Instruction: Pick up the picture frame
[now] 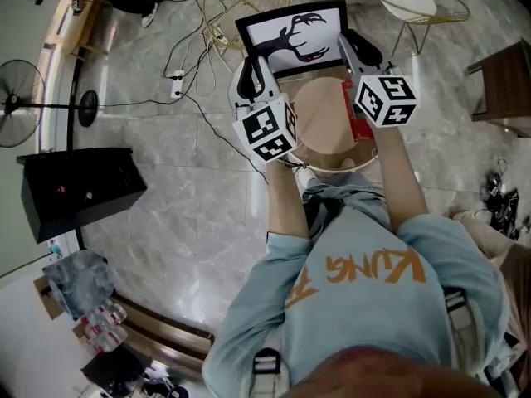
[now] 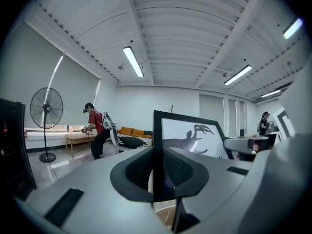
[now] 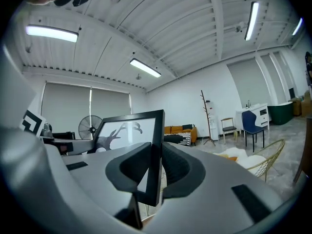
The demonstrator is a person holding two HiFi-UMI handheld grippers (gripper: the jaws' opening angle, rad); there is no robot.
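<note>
Nearest to us is the person's light blue shirt [image 1: 357, 264]. Its orange lettering, seen upside down, reads "KUNG", followed by a further letter partly lost in a fold.

**Position of the work.** The picture frame [image 1: 292, 36] is held off the round wooden bench [image 1: 319, 118], on the far side of its top, and stands roughly upright. It shows a black antlered silhouette on white.

**Grip state.**
- The left hand-held gripper [image 1: 253, 75] has its jaws closed on the frame's left edge. They stand apart only by the thickness of the black moulding, with the ribbed pads on either face.
- The right hand-held gripper [image 1: 353, 52] is closed in the same way on the right edge.

**Hazards from here, in our judgement.**
- Each grip takes only a narrow strip of moulding, so a jerk or tilt could let the frame slide out of the pads.
- If the two hands drift apart, or one rises faster than the other, the frame could be racked or pulled free on one side.
- A dropped frame would land on the bench or on the marble floor [image 1: 191, 222], where cables [image 1: 199, 31] lie to the far left.

**Markings.** The marker cubes carry black-and-white square patterns only. We can read no caption or brand on the frame.
</note>
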